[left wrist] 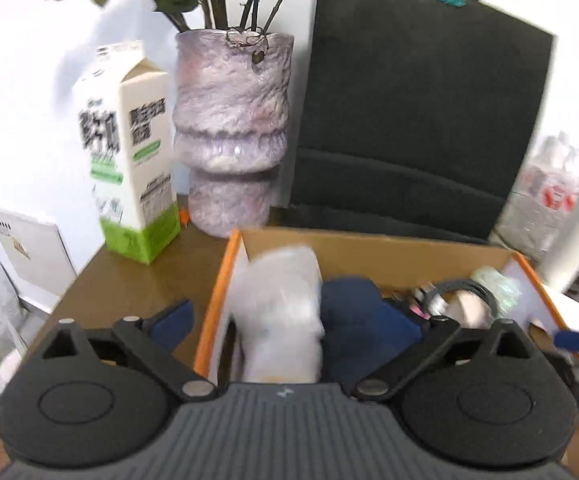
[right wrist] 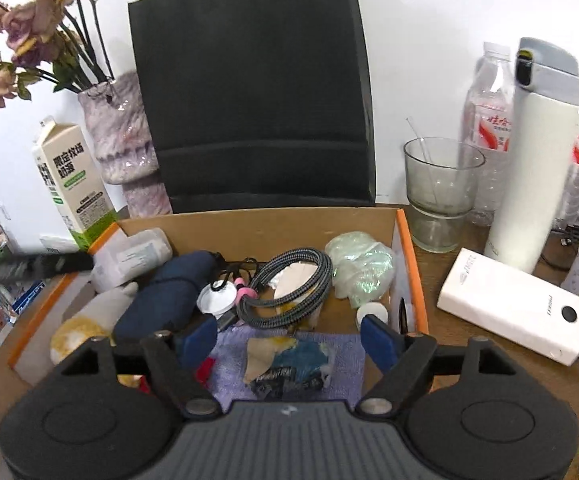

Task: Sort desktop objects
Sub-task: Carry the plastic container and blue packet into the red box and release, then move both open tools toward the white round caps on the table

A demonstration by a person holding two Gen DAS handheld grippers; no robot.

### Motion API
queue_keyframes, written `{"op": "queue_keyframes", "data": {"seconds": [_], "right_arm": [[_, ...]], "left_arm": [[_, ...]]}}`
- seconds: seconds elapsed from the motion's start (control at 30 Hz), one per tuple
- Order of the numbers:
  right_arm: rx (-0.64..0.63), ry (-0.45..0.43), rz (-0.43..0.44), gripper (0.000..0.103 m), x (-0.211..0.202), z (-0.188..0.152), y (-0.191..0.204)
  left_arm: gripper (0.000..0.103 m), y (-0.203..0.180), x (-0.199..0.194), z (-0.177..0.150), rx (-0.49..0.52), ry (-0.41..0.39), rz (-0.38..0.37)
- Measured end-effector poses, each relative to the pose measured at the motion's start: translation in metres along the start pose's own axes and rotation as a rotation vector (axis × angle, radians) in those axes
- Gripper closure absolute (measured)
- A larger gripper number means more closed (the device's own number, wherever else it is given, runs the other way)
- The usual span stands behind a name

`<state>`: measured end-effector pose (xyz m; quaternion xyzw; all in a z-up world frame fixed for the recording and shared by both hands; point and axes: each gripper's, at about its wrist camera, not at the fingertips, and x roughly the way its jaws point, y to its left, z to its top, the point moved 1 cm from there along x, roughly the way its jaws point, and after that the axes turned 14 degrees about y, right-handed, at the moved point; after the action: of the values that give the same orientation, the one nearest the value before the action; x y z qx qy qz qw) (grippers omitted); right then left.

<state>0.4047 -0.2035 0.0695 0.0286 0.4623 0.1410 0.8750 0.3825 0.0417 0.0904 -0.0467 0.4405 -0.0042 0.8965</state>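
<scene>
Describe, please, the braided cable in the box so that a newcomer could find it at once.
Start at the tall black bag standing against the wall; the open cardboard box sits right in front of it. Near the box's middle lies the braided cable, between a navy pouch and a crumpled greenish wrapper. It alone is a grey-and-black woven coil.

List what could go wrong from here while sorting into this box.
The glass cup and tall white flask stand close beside the cardboard box; a sideways swing of the right gripper might tip them. The coiled cable lies tangled with small items, so lifting it may drag them along.
</scene>
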Motion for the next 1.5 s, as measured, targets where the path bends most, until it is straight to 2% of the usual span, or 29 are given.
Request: {"op": "queue_keyframes", "data": {"seconds": [0.2,0.27,0.4,0.6,0.77,0.9,1.03,1.1,1.17,1.3,1.5], "right_arm": [[0.004,-0.009,0.034,0.022,-0.036,-0.027,0.012],[-0.002,-0.023,0.044,0.017,-0.051,-0.043,0.018],[0.021,-0.050,0.039,0.016,-0.074,-0.079,0.024],[-0.012,-0.081,-0.005,0.016,-0.097,-0.139,0.035],[-0.014,-0.074,-0.010,0.016,-0.108,-0.194,0.042],[-0.008,-0.068,-0.034,0.016,-0.117,-0.239,0.041],[0.024,-0.045,-0.048,0.016,-0.128,-0.277,0.038],[0.050,-0.041,-0.038,0.016,-0.133,-0.293,0.035],[0.075,-0.050,-0.051,0.016,-0.138,-0.305,0.034],[0.051,-0.063,-0.062,0.016,-0.141,-0.322,0.040],[0.044,-0.075,-0.058,0.016,-0.141,-0.326,0.041]], "left_arm": [[0.002,-0.002,-0.046,-0.060,-0.043,-0.001,-0.047],[0.001,-0.006,-0.065,-0.080,-0.022,-0.021,-0.041],[0.000,-0.013,-0.087,-0.112,0.016,-0.038,-0.003],[0.000,-0.019,-0.108,-0.168,0.068,-0.046,0.043],[0.000,-0.014,-0.127,-0.205,0.063,-0.063,0.030],[0.000,-0.015,-0.135,-0.234,0.099,-0.080,0.112],[0.000,-0.009,-0.141,-0.267,0.119,-0.074,0.077],[0.000,-0.008,-0.140,-0.281,0.134,-0.069,0.095],[0.000,-0.006,-0.139,-0.290,0.138,-0.056,0.115],[0.000,0.000,-0.145,-0.307,0.114,-0.051,0.070],[0.000,-0.002,-0.143,-0.316,0.122,-0.052,0.058]]}}
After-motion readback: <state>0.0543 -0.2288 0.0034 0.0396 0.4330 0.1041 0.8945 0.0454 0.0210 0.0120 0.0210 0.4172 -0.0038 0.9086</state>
